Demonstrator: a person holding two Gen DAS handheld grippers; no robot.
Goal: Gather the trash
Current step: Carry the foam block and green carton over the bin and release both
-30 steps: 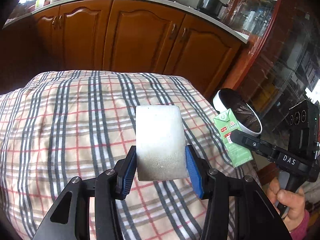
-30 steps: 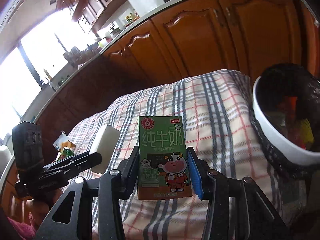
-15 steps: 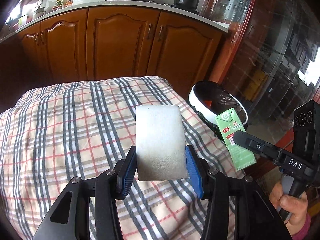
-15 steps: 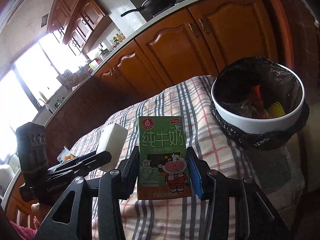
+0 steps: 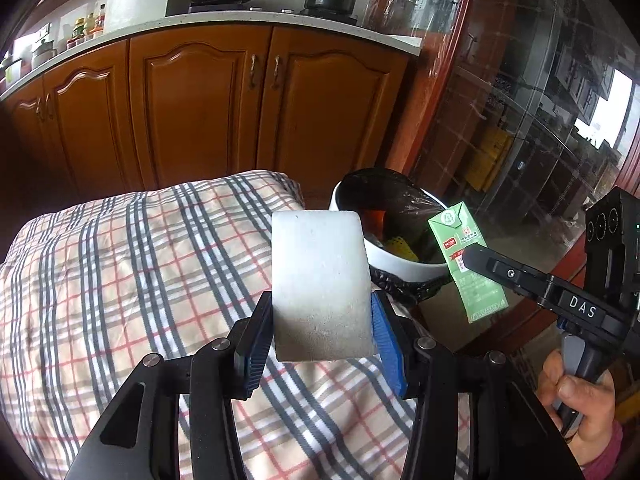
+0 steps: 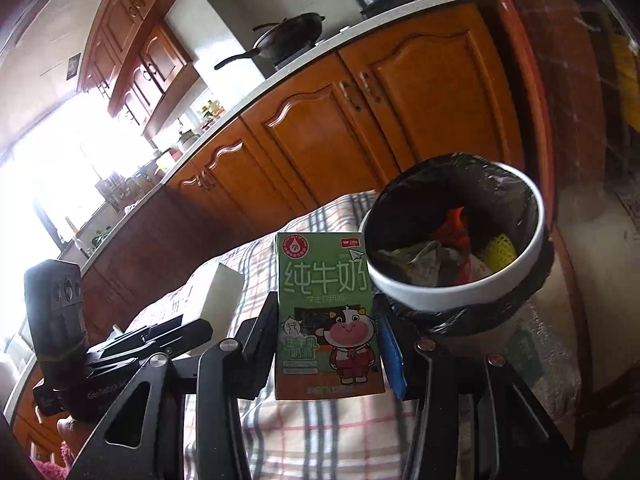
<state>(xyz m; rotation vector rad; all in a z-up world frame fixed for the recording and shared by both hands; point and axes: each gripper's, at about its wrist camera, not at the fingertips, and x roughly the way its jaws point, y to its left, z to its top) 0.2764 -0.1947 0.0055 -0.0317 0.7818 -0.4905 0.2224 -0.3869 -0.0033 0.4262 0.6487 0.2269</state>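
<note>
While my left tongs (image 5: 322, 324) pinch the white foam block (image 5: 320, 280) and my right tongs (image 6: 328, 344) pinch the milk carton (image 6: 326, 312), I carry both toward the bin (image 6: 456, 296) beyond the bench corner, where each must next hang above the rim.

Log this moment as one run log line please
left gripper: shut on sponge | right gripper: shut on milk carton | bin: holds trash, beside table | phase: carrying

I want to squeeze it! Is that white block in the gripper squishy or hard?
Probably soft and light: the white block looks like a grainy sponge, and the left gripper holds it upright by the bottom edge alone. Its sides barely dent between the pads, so perhaps firm. It likely won't slip.
</note>
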